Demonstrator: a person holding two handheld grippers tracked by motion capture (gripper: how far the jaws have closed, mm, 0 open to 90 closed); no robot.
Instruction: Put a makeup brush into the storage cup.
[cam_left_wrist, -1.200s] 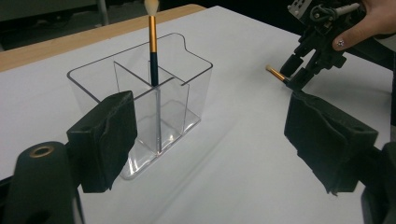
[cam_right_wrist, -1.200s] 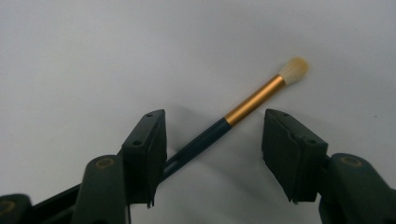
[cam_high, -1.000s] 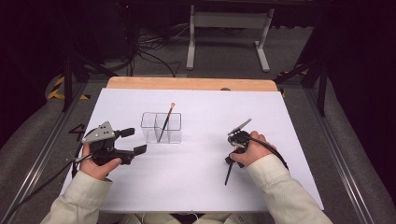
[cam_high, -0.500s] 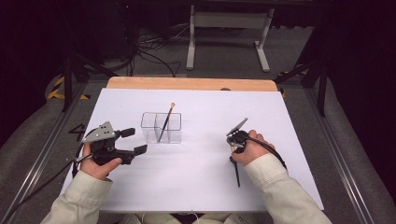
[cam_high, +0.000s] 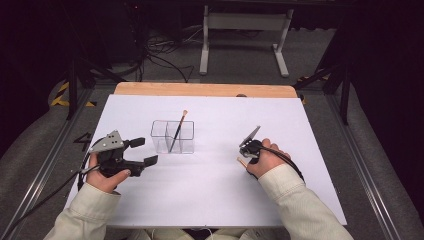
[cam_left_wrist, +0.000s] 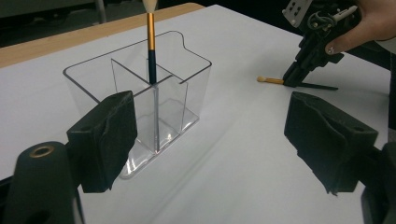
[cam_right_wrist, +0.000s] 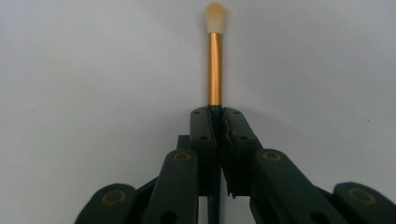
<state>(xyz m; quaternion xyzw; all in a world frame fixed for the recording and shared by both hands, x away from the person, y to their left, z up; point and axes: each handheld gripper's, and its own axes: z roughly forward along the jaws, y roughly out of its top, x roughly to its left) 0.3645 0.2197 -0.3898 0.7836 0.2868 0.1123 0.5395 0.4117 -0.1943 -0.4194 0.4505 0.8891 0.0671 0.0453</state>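
Observation:
A clear plastic organizer (cam_high: 172, 136) (cam_left_wrist: 140, 93) with compartments stands left of the white table's middle. A brush (cam_high: 177, 131) (cam_left_wrist: 151, 42) with a gold ferrule leans upright in it. My left gripper (cam_high: 142, 151) (cam_left_wrist: 217, 126) rests open near the organizer's left front with nothing between its pads. A second brush (cam_right_wrist: 215, 70) (cam_left_wrist: 268, 80) lies on the table at the right, its pale tip (cam_high: 241, 161) pointing left. My right gripper (cam_high: 246, 154) (cam_right_wrist: 218, 114) (cam_left_wrist: 292, 79) has just been closing and is now shut on this brush's dark handle behind the ferrule.
The white sheet (cam_high: 210, 200) covers the table, with a wooden strip (cam_high: 205, 90) along the far edge. Beyond it are a metal stand (cam_high: 245, 30) and loose cables (cam_high: 160, 55) on the dark floor. Rails run along both table sides.
The right gripper's jaws have closed onto the brush on the table. The brush's dark handle, which stuck out beside the right wrist, has swung under the hand. The left gripper has stayed put.

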